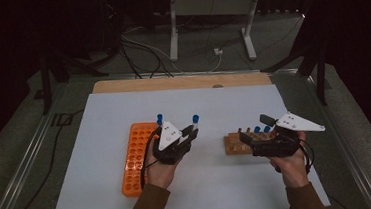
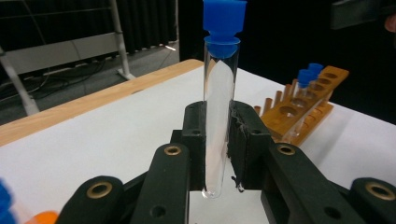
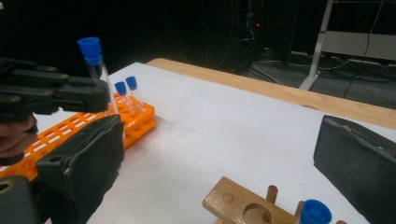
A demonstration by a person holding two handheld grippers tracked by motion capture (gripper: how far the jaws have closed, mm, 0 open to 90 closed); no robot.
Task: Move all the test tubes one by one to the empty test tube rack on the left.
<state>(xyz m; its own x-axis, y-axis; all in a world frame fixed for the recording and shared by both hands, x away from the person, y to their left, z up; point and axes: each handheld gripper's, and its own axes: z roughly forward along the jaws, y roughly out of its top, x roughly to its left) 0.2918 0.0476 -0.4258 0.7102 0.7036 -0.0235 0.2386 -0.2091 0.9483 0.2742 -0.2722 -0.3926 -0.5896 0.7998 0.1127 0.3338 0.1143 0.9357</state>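
Left gripper view looks straight along the left gripper [image 2: 218,140], whose jaws are clamped on a clear test tube [image 2: 218,116] with a blue cap [image 2: 224,21]; the pads meet the glass on its lower half, and the rounded bottom pokes out just below them while the capped end stands well above. The tube sits close to upright, leaning only a little. In the high view the left gripper [image 1: 191,130] carries it above the white table [image 1: 105,191], between the orange rack [image 1: 133,158] and the wooden rack [image 1: 236,143]. The right gripper [image 1: 256,129] hangs over the wooden rack with its jaws spread wide and nothing between them; in its own view two capped tubes [image 3: 127,93] stand at the far end of the orange rack, and a blue-capped tube [image 3: 315,212] sits in the wooden one beside an empty hole [image 3: 256,213]. The work looks to be carrying tubes from the orange rack to the wooden one, with this tube about midway. To do it well, I would keep the tube vertical while crossing, bring its bottom squarely over an empty hole clear of the pegs and the tubes already seated, lower until the glass is guided by the hole, and only then ease the grip. The open right gripper should stay out of the approach path.
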